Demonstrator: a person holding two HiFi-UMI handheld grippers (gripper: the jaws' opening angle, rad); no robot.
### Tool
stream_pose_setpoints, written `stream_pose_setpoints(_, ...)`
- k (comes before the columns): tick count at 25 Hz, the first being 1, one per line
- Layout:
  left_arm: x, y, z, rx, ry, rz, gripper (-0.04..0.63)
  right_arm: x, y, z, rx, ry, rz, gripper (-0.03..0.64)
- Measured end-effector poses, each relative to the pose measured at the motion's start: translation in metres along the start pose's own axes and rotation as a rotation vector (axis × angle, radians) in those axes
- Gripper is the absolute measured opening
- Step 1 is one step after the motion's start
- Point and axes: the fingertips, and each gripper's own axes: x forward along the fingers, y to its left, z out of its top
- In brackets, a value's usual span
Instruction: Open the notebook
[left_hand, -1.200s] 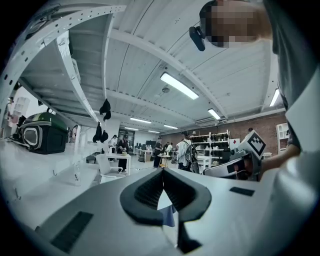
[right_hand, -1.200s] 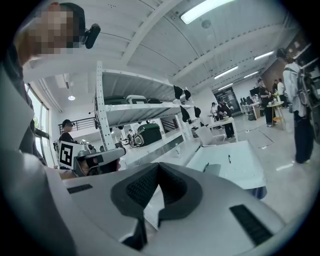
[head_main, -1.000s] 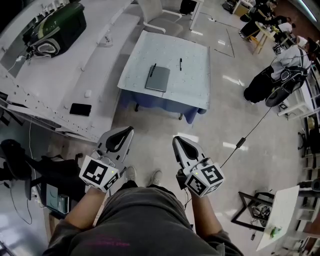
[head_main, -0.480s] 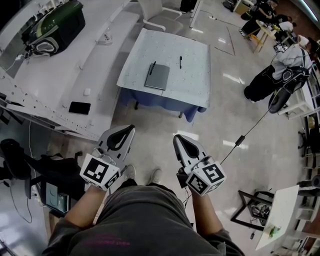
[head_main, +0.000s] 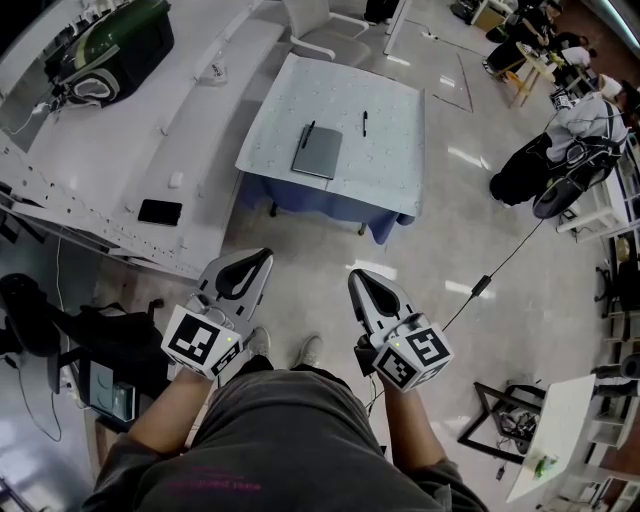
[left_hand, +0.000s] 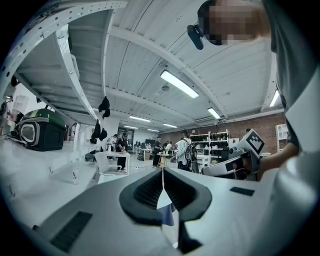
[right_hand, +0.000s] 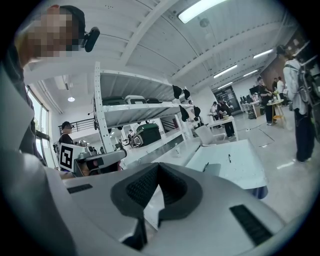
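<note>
A shut grey notebook (head_main: 317, 153) lies on a white table with a blue skirt (head_main: 390, 190), far ahead of me across the floor. A black pen (head_main: 306, 135) lies at its left edge and a second pen (head_main: 364, 123) to its right. My left gripper (head_main: 262, 256) and right gripper (head_main: 356, 277) are held side by side close to my body, well short of the table. Both are shut and empty. The left jaws have just been opening a hair, tips still together. In the right gripper view the notebook (right_hand: 212, 169) shows past the shut gripper (right_hand: 158, 166).
A long white bench (head_main: 120, 150) runs along the left, carrying a green and black case (head_main: 100, 50) and a black phone (head_main: 160, 212). A white chair (head_main: 310, 25) stands behind the table. A cable (head_main: 500, 265) crosses the floor at right, near black bags (head_main: 540, 170).
</note>
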Motion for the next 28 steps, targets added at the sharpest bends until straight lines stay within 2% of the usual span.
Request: stream_pose_setpoints(28, 0.009, 0.001, -0.016, -0.018, 0.044, 0.013, 0.1, 0.001, -0.015, -0.006, 0.048, 0.004, -0.017, 0.005)
